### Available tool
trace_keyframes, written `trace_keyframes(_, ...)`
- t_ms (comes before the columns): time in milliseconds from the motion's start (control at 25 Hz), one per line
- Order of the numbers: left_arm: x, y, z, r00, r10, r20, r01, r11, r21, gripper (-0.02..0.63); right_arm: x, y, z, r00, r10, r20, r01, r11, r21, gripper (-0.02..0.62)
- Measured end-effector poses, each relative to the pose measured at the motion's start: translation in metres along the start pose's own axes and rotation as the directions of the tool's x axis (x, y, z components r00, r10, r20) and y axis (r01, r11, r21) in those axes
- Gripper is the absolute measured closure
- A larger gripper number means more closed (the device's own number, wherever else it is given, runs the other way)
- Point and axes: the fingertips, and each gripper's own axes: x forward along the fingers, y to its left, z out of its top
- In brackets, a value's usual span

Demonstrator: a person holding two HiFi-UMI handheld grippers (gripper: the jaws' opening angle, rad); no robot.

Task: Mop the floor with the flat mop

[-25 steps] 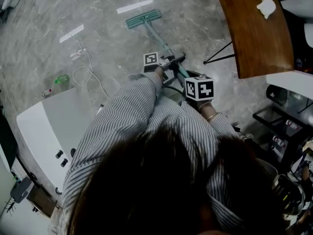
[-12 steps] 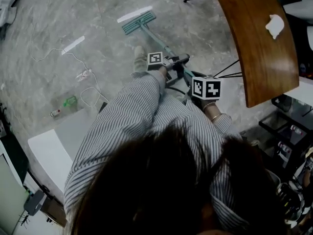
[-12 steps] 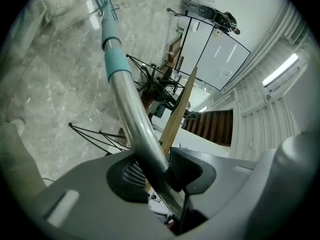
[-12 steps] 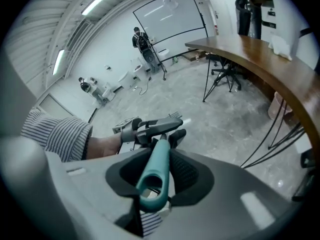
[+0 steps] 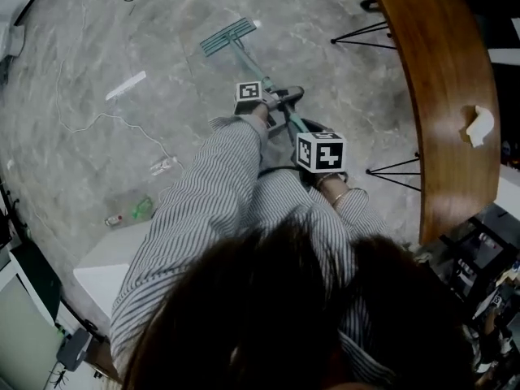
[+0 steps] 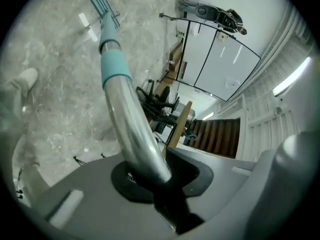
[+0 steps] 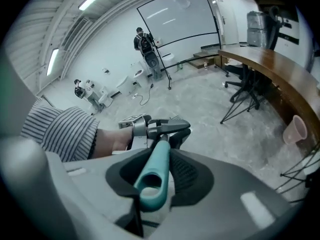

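Gripping the metal shaft of the flat mop (image 5: 231, 37), the left tongs (image 6: 150, 171) were closed around it, while the right tongs (image 7: 156, 170) were clamped on its teal handle end; the mop head lay flat on the grey marbled floor (image 5: 97, 47) ahead of the person

Shirt (image 5: 203, 218): long-sleeved, fine grey-white pinstripe. Hair (image 5: 268, 315): dark. Bracelet (image 5: 342, 195): thin, right wrist. Left tool (image 6: 150, 171), right tool (image 7: 150, 184): grey moulded shells, black pads (image 7: 190, 176), black-white marker cubes (image 5: 319, 151).
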Motion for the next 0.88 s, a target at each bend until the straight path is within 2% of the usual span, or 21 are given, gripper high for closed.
trace_keyframes(240, -0.018, -0.081, 0.155, 0.992, -0.061, 0.111, 0.062, 0.998, -0.007, 0.532, 0.091, 0.043, 0.136, 0.999, 0.04, -0.015, -0.041, 0.999, -0.02, 0.477)
trace_keyframes(400, -0.031, -0.124, 0.262, 0.975, -0.117, 0.188, 0.119, 0.993, -0.001, 0.53, 0.152, 0.07, 0.219, 0.999, 0.053, -0.001, -0.053, 0.998, -0.029, 0.477)
trace_keyframes(480, -0.035, -0.145, 0.302, 0.967, -0.143, 0.212, 0.147, 0.989, -0.001, 0.53, 0.174, 0.081, 0.254, 0.998, 0.06, 0.018, -0.059, 0.997, -0.049, 0.477)
trace_keyframes(680, -0.056, -0.178, 0.359, 0.953, -0.197, 0.229, 0.2, 0.98, 0.01, 0.509, 0.208, 0.11, 0.301, 0.996, 0.088, 0.013, -0.086, 0.992, -0.097, 0.468)
trace_keyframes(800, -0.067, -0.183, 0.36, 0.939, -0.255, 0.231, 0.264, 0.965, -0.006, 0.509, 0.211, 0.116, 0.302, 0.997, 0.076, -0.012, -0.077, 0.985, -0.156, 0.466)
trace_keyframes(880, -0.072, -0.177, 0.351, 0.94, -0.266, 0.212, 0.277, 0.961, -0.024, 0.504, 0.21, 0.111, 0.297, 0.997, 0.062, -0.036, -0.068, 0.977, -0.202, 0.468)
